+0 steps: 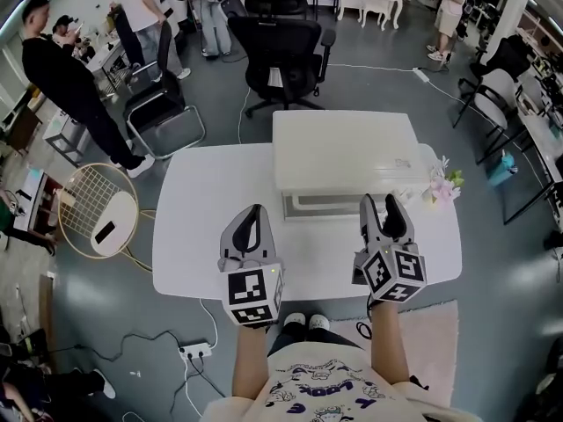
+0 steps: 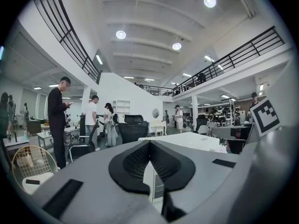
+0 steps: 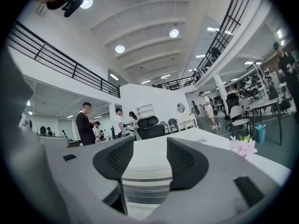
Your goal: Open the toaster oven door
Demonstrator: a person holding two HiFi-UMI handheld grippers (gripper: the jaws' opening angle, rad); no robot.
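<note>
Sitting on white table [image 1: 202, 227], boxy white toaster oven [image 1: 343, 152], door [image 1: 330, 205] shut.

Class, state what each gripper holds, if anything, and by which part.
Nothing is held. The left gripper is shut on nothing; the right gripper is open, facing the toaster oven.

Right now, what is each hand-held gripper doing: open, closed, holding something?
Left hand-held gripper: closed, holding nothing.
Right hand-held gripper: open, empty, facing the toaster oven.
</note>
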